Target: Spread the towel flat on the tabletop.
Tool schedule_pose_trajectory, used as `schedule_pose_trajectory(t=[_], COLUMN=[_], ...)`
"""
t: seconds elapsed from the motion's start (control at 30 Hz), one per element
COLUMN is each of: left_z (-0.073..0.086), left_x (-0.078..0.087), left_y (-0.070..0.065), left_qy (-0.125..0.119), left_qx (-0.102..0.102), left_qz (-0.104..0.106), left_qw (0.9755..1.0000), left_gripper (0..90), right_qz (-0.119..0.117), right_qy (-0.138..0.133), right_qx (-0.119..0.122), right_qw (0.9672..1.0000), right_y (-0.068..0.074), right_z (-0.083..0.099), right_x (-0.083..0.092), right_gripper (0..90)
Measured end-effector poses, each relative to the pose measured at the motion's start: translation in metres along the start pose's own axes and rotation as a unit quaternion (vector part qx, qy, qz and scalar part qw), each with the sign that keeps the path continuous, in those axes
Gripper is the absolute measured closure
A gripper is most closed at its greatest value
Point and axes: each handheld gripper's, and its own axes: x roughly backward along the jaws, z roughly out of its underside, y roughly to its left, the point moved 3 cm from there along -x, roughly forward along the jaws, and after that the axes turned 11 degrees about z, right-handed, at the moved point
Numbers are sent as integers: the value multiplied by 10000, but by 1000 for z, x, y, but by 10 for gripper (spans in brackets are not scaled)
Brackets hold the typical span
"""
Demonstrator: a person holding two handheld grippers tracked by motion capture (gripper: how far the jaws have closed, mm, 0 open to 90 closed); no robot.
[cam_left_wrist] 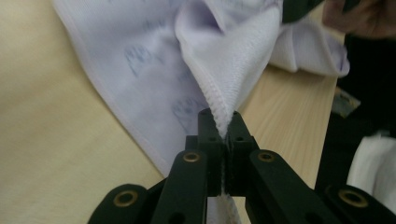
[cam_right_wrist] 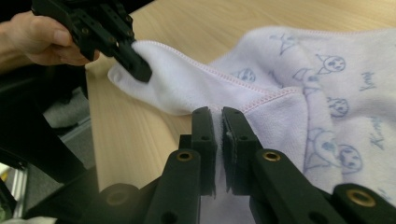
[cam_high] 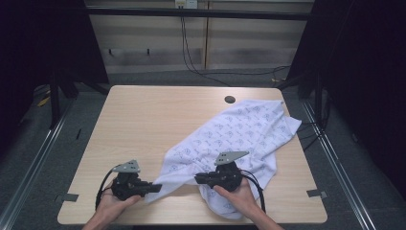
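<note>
Worktop (cam_high: 158, 120) of pale wood is carrying one white towel (cam_high: 239, 139) printed with small blue cartoon figures. The towel is lying rumpled from near the far right corner down toward the near edge, covering much of the right half. One dark round hole (cam_high: 230, 99) is sitting in the worktop close to the far edge, just beside the towel's far end; nothing is lying between the hands and the cloth.

Two grippers are working at the near edge, each held in one hand. The left gripper (cam_high: 154, 188) is lying level near the near left part, its fingers pointing right and pinching the towel's nearest corner. The right gripper (cam_high: 200, 179) is sitting on the cloth nearer the middle of the near edge, fingers pointing left, gripping a fold of the hem.

The left gripper view is showing what the high view is hiding: its two black fingers (cam_left_wrist: 210, 135) are pressing fully together on a stitched seam, the cloth rising from them in a taut peak, with bare wood on both sides. The right gripper view is showing its own fingers (cam_right_wrist: 204, 135) nearly closed with a thin edge of towel caught between them, and, farther off at the upper left, the other gripper clamping the white corner. Beyond the worktop's far edge, the high view is showing black cables (cam_high: 191, 57) hanging down a panelled wall and two metal rails (cam_high: 33, 158) running along the floor on either side.
</note>
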Motion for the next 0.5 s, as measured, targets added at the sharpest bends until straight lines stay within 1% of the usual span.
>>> schedule_pose_trajectory(t=[0.03, 0.07, 0.1, 0.13, 0.17, 0.2, 0.23, 0.27, 0.3, 0.33, 0.37, 0.43, 0.47, 0.5], left_z=[-1, -2, -3, -3, -3, -3, -2, -2, -3, -3, -3, -1, 1, 6], left_x=[6, 10, 12, 14, 15, 16, 19, 19, 20, 21, 22, 23, 24, 25], left_y=[0, 0, 0, -1, -1, -2, -4, -6, -9, -13, -16, -24, -29, -35], left_qy=[-118, -205, -243, -226, -230, -263, -262, -263, -254, -223, -223, -191, -136, -83], left_qx=[-31, -49, -61, -96, -112, -114, -157, -191, -256, -328, -370, -455, -509, -522], left_qz=[27, 9, 12, -78, -77, -56, -38, -11, 22, 17, 58, 118, 141, 168], left_qw=[9999, 9998, 9997, 9997, 9996, 9996, 9995, 9995, 9993, 9992, 9991, 9987, 9985, 9985], left_gripper=[881, 880, 879, 879, 880, 879, 879, 879, 879, 879, 879, 878, 878, 878], right_qz=[-44, -82, -134, -151, -93, -111, 38, 73, 73, 92, 161, 193, 221, 239], right_qy=[-42, -100, -169, -258, -330, -412, -561, -602, -602, -646, -693, -815, -859, -925], right_qx=[-45, -89, -117, -134, -112, -147, -166, -184, -184, -209, -219, -262, -257, -312], right_qw=[10000, 9999, 9997, 9995, 9994, 9990, 9983, 9980, 9980, 9977, 9972, 9961, 9957, 9949], right_y=[-1, -2, -2, -1, -1, -1, -6, -8, -8, -11, -13, -16, -16, -16], right_z=[0, -1, -1, -2, -3, -3, -2, -1, -1, 1, 3, 7, 9, 12], right_x=[4, 9, 14, 21, 28, 34, 52, 59, 59, 68, 79, 98, 105, 116], right_gripper=[845, 845, 848, 867, 866, 868, 875, 876, 876, 877, 877, 877, 878, 878])
